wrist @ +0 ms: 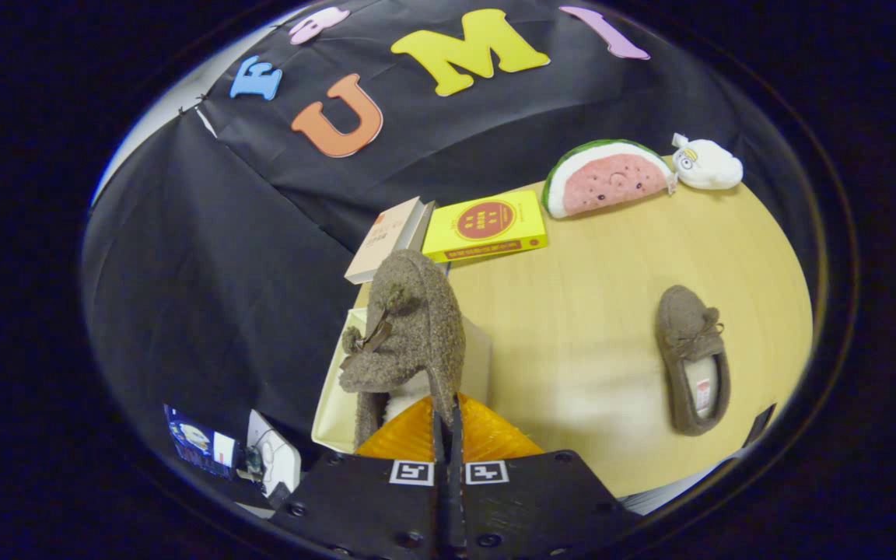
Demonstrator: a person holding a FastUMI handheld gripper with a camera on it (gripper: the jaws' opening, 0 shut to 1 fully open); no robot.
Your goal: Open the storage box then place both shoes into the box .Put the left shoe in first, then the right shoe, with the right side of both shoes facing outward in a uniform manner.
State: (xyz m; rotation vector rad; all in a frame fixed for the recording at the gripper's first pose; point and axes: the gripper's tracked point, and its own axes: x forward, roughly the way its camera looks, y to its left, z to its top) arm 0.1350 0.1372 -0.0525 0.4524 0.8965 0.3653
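My gripper [448, 424] is shut on the collar edge of a brown fuzzy slipper [413, 327], pinched between both fingers. The slipper hangs on its side, toe pointing away from me, bow turned left. It hovers over the open cream storage box [333, 404], which sits at the table's left edge, partly hidden behind the slipper. The second brown slipper [693, 362] lies flat on the wooden table [588, 311] to the right, toe pointing away, its opening toward me.
A yellow book [487, 225] and a pale book [390, 237] lie beyond the box. A watermelon plush [607, 177] and a white plush [708, 165] rest at the table's far edge. Small devices [273, 459] sit low to the left of the box.
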